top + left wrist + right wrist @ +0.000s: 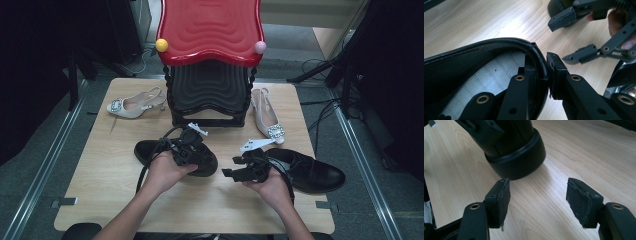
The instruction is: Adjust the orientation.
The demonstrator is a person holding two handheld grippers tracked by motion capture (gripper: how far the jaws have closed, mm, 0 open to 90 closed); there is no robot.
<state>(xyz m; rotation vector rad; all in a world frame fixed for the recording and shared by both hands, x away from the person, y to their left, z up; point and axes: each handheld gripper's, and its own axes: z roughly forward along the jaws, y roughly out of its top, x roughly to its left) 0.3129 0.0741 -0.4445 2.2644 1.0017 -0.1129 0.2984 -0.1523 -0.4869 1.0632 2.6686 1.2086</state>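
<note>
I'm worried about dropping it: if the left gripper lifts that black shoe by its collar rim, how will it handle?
The black shoe will probably hang toe-down, since the left gripper straddles only its thin heel rim. The rim looks padded and may flex. Its smooth leather could slip unless the jaws pinch firmly.

A light wood-grain tabletop (115,200) is seen, rectangular with rounded corners. A black stepped stand with a red top (210,95) is set at the far middle edge. A beige slingback heel (134,105) is laid left of it, its mate (267,120) to the right, toe nearward. Two black leather shoes are placed nearer: one (150,150) left of centre, one (315,172) at right.
</note>
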